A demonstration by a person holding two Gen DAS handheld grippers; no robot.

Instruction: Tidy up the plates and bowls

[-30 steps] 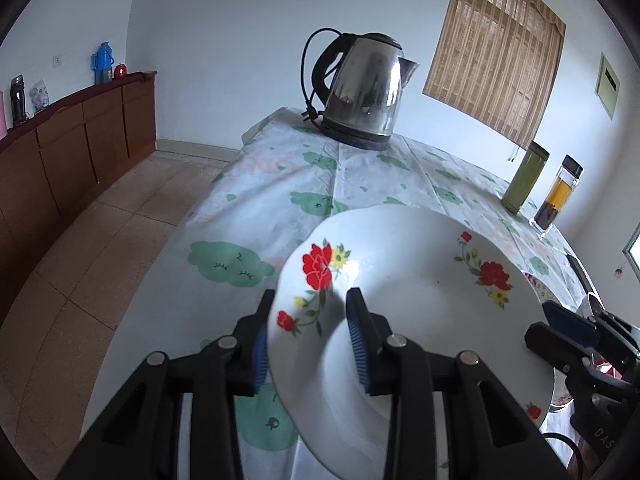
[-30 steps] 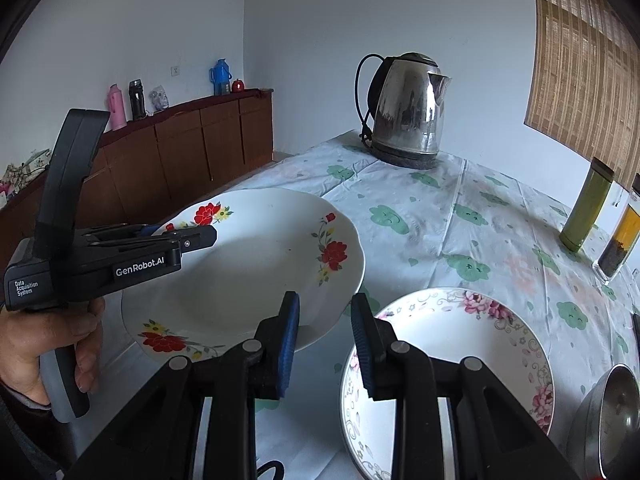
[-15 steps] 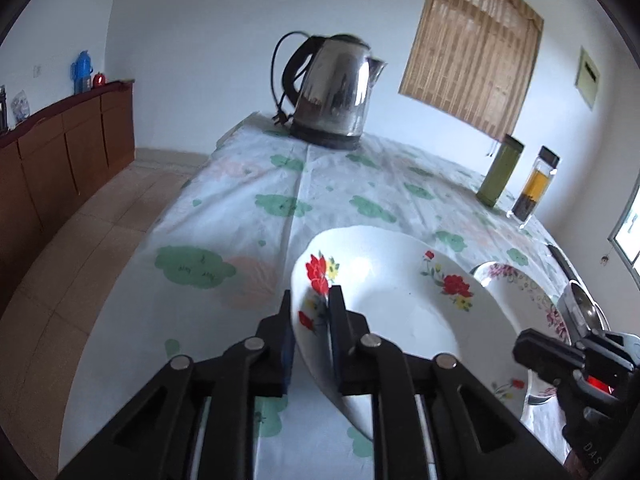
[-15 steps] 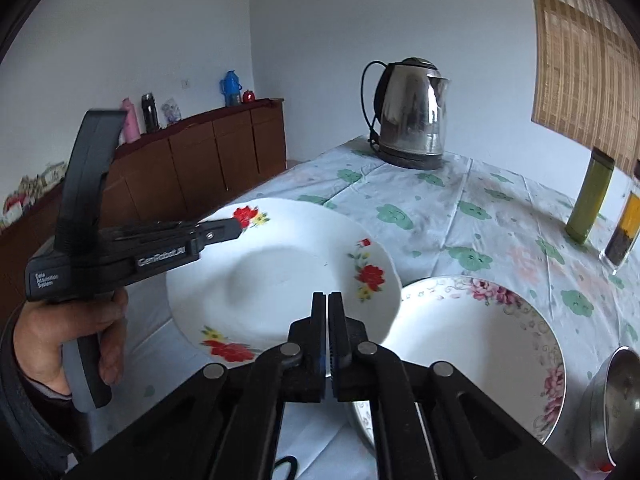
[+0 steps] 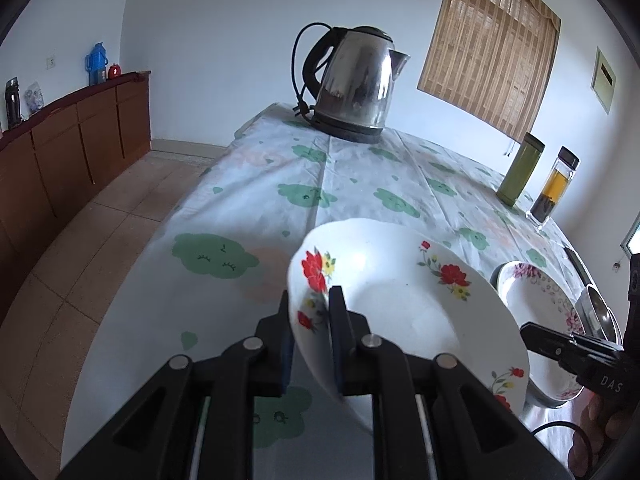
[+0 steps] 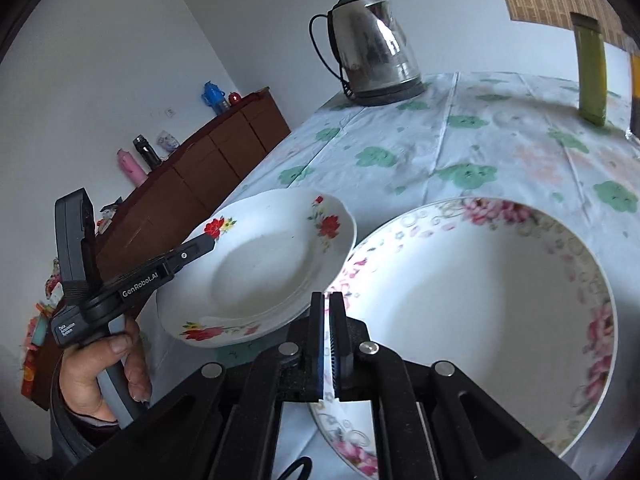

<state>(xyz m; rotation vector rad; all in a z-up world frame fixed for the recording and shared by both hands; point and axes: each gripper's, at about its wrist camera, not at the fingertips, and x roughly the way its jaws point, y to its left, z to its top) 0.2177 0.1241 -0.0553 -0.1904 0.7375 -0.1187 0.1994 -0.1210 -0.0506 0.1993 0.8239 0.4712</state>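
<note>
My left gripper (image 5: 310, 332) is shut on the rim of a white plate with red flowers (image 5: 404, 304) and holds it tilted above the table; this plate also shows in the right wrist view (image 6: 264, 272), with the left gripper (image 6: 200, 246) on its left rim. My right gripper (image 6: 328, 344) is shut on the near rim of a larger white plate with pink flowers (image 6: 480, 296), lifted and tilted. That pink-flower plate shows at the right of the left wrist view (image 5: 536, 304). The red-flower plate's right edge overlaps the pink-flower plate's left rim.
A steel kettle (image 5: 352, 88) stands at the far end of the table with the cloud-print cloth (image 5: 360, 176). A green bottle (image 5: 520, 176) and a tea bottle (image 5: 554, 188) stand at the right. A metal bowl (image 5: 600, 316) sits beyond the pink-flower plate. A wooden sideboard (image 5: 68, 152) lines the left wall.
Both grippers went from open to shut, each on its plate's rim. The right gripper has lifted and tilted the pink-flower plate, and the red-flower plate has come closer to it.
</note>
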